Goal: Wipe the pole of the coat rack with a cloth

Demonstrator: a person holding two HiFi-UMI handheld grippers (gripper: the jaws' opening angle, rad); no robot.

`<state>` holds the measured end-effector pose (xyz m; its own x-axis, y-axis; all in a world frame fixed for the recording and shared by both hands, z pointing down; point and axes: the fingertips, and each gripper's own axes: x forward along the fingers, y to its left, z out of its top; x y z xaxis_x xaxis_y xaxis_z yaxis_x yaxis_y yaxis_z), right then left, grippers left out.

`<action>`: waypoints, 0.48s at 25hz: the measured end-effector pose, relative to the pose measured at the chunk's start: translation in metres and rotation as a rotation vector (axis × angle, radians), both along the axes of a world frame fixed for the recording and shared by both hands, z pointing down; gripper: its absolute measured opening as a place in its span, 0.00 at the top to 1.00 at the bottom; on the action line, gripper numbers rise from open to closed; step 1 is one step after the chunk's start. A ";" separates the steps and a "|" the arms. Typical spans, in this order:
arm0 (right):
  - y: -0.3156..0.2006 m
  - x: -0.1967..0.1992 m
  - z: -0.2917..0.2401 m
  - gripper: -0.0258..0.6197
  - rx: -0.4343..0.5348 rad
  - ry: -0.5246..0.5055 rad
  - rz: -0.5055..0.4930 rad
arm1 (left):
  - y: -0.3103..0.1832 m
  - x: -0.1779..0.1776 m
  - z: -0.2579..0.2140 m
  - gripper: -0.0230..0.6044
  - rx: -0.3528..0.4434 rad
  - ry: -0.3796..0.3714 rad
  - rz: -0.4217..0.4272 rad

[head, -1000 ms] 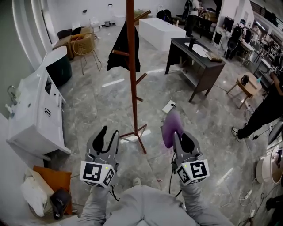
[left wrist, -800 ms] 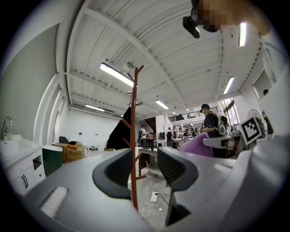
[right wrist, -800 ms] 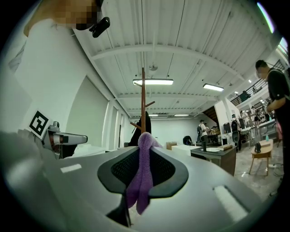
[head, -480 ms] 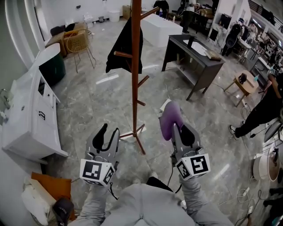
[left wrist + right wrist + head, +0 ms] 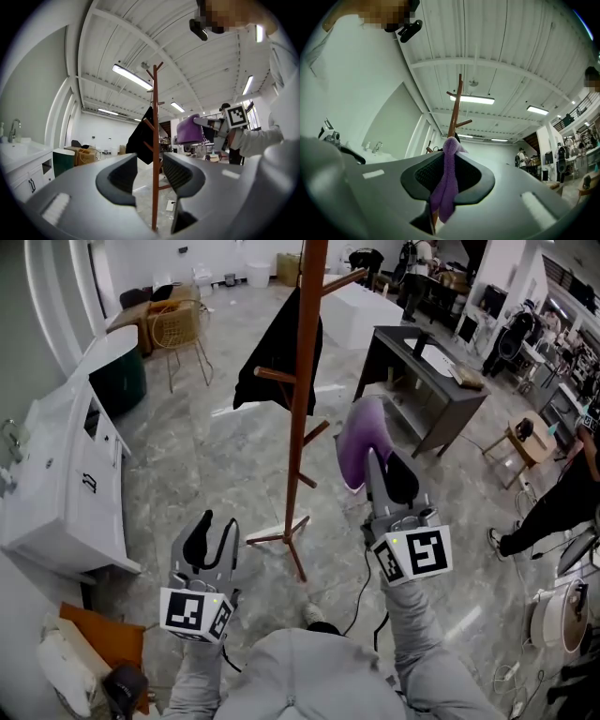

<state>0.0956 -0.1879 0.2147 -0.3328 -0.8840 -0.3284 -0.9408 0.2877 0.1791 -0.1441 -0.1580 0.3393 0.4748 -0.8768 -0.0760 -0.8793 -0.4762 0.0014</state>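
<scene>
Coat rack [image 5: 302, 399]: slender reddish-brown wooden pole with angled pegs and splayed legs, standing on a glossy grey marbled floor [image 5: 216, 465]. A black garment [image 5: 281, 362] hangs from one peg.
Cloth [image 5: 361, 451]: purple, soft, fleecy. It is pinched between the right gripper [image 5: 380, 474] jaws, just right of the pole and apart from it.
Left gripper [image 5: 208, 538]: grey plastic with ribbed black pads, jaws parted, nothing gripped.
Marker cubes [image 5: 412, 556]: black-and-white square patterns, no legible writing.
</scene>
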 end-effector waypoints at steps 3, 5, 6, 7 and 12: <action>-0.030 -0.007 -0.021 0.87 0.053 0.012 -0.020 | -0.013 -0.009 0.000 0.68 -0.002 0.002 -0.052; -0.051 -0.012 -0.036 0.87 0.084 0.026 -0.007 | -0.021 -0.014 0.001 0.68 -0.007 0.002 -0.085; -0.061 -0.013 -0.043 0.87 0.100 0.031 0.003 | -0.024 -0.017 0.001 0.68 -0.008 0.000 -0.100; -0.070 -0.015 -0.051 0.87 0.119 0.037 0.011 | -0.027 -0.018 0.000 0.68 -0.008 -0.002 -0.114; -0.103 -0.041 -0.086 0.87 0.222 0.124 -0.015 | -0.037 -0.028 -0.002 0.68 -0.007 0.000 -0.180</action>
